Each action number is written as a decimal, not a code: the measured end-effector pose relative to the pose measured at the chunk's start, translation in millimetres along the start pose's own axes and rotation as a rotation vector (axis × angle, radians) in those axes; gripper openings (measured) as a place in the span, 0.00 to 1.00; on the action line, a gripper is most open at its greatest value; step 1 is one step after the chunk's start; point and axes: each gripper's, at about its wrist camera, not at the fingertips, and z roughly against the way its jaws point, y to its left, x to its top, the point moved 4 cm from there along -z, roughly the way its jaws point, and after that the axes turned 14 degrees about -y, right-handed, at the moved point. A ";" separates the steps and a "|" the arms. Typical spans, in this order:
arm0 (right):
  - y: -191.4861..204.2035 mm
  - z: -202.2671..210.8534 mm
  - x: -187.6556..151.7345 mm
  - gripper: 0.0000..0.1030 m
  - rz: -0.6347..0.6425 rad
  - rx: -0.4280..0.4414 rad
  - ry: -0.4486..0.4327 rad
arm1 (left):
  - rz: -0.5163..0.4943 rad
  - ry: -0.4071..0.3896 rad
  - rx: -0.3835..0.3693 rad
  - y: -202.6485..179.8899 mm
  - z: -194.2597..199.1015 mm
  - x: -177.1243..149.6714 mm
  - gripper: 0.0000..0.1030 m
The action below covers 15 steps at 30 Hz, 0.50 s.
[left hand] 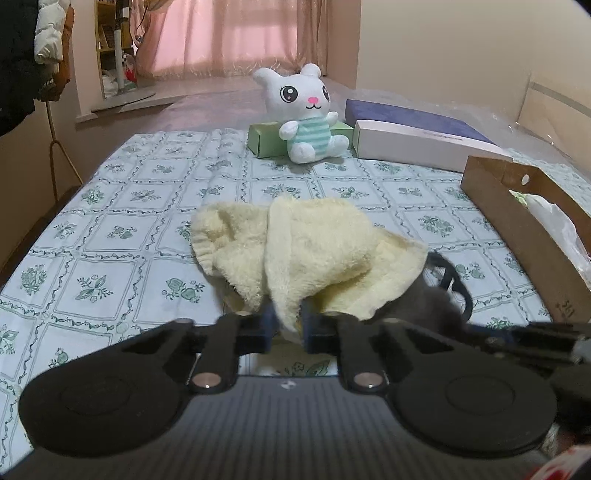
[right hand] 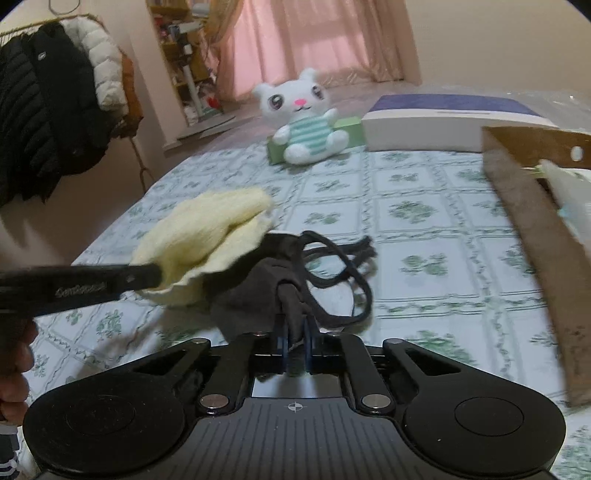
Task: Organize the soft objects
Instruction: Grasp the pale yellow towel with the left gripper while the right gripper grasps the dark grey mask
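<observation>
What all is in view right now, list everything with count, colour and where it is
Towel: one, pale yellow, near centre of the bed, pinched at its near edge.
Dark cloth: one, black with cords, right of the towel, clamped.
Plush bunny: one, white with a green-striped body, sitting at the far end.
Green box: one, behind the bunny.
White box: one, navy top, far right.
Cardboard box: one, brown, right side, with white material inside.
Bedsheet: one, white with green florals.
Jackets: several, black and white, hanging left.
Curtains: pink, far window.
Left gripper: jaws closed on the towel.
Right gripper: jaws closed on the dark cloth.
</observation>
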 end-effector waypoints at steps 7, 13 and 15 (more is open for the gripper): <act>-36.1 48.5 2.7 0.07 -0.033 -0.034 0.010 | -0.019 -0.004 0.029 12.4 50.1 -17.9 0.09; -53.3 95.5 -7.4 0.07 -0.048 -0.049 0.047 | -0.026 0.046 0.019 14.2 111.7 -44.7 0.08; -53.5 106.7 -6.0 0.08 -0.048 -0.046 0.048 | -0.015 0.063 -0.008 8.0 129.2 -50.4 0.08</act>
